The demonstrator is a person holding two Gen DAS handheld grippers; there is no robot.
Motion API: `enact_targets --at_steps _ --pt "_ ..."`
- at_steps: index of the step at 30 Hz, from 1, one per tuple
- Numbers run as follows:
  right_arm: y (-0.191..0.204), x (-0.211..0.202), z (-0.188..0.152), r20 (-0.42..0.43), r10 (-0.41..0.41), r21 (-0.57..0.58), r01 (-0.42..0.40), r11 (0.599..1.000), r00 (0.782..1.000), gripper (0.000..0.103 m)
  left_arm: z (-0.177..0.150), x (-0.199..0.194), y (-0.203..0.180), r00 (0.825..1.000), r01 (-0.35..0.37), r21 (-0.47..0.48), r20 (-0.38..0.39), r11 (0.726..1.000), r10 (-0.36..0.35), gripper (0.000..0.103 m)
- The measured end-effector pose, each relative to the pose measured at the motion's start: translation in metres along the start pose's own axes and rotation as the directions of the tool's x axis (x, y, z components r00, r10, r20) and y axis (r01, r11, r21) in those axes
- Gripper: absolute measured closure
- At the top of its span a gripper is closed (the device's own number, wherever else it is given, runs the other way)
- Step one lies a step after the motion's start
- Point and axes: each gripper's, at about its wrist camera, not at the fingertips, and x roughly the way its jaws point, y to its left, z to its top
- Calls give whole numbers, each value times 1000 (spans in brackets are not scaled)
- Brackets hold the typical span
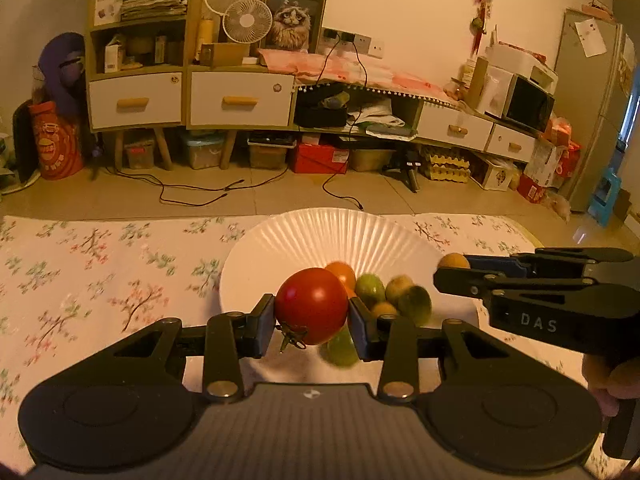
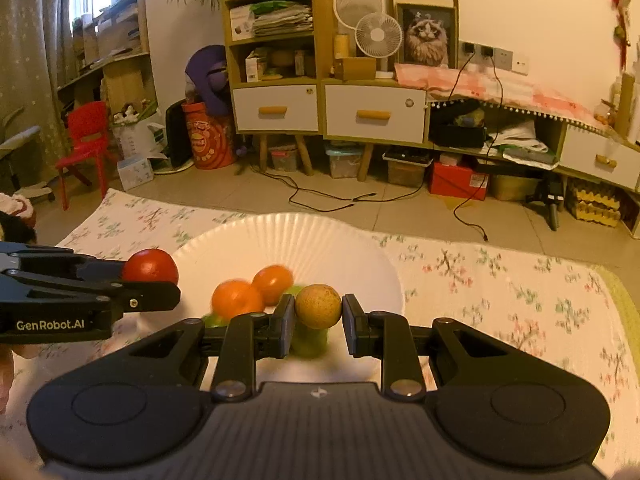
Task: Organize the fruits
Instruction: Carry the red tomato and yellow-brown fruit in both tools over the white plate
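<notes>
My left gripper (image 1: 312, 316) is shut on a red tomato (image 1: 311, 305) and holds it over the near edge of the white paper plate (image 1: 320, 232). My right gripper (image 2: 318, 311) is shut on a small brown round fruit (image 2: 318, 305) above the same plate (image 2: 288, 236). In the plate lie two orange fruits (image 2: 236, 298) and several green ones (image 1: 370, 289). The right gripper shows in the left wrist view (image 1: 452, 268) at the right; the left gripper with its tomato shows in the right wrist view (image 2: 150, 268) at the left.
The plate sits on a floral tablecloth (image 1: 100, 280) on the table. Beyond the table's far edge are a tiled floor with cables (image 1: 192, 196), a low cabinet with drawers (image 1: 240, 100), and a red chair (image 2: 86, 140) at the left.
</notes>
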Motion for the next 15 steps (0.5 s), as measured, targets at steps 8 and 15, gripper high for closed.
enact_targets --at_steps 8,15 --pt "-16 32 10 -47 26 76 -22 997 999 80 15 27 3 999 -10 -19 -52 1000 9 64" --pt "-19 44 9 -86 21 103 -12 995 996 80 16 36 11 995 -37 -37 -94 999 34 64"
